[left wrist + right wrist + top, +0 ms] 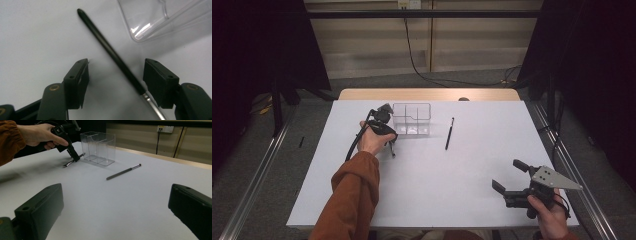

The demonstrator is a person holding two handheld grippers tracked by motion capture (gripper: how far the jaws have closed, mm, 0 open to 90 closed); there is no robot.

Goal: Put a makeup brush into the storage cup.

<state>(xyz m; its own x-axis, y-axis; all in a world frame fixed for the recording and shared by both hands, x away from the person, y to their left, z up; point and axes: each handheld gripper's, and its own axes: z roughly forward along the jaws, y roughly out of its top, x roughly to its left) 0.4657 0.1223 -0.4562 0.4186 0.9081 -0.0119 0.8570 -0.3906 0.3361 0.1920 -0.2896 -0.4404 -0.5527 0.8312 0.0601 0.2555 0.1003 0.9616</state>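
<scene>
While the left claw point(116, 77) pointed down at the white counter point(472, 170) just beside the clear organizer point(412, 119), its jaws stood either side of a dark pen point(110, 51) that lay flat on the surface. Seen from the left gripper view, the pen ran slantwise between the two jaws, its dark tip toward the upper left and its silver end near the right jaw; that jaw sat just beside the pen, perhaps grazing it, while the left jaw stood clearly apart from it, so the claw was partly spread and not yet pinching. A corner of the organizer showed close by at the upper right of that view. From the high view, the person's left hand point(373, 140), in an orange sleeve, held that claw at the organizer's left side. A second pen point(449, 133) lay on the counter to the right of the organizer, apart from it. Near the counter's right front corner, the right claw point(507, 175) hung above bare surface with its jaws spread wide and nothing between them.
</scene>
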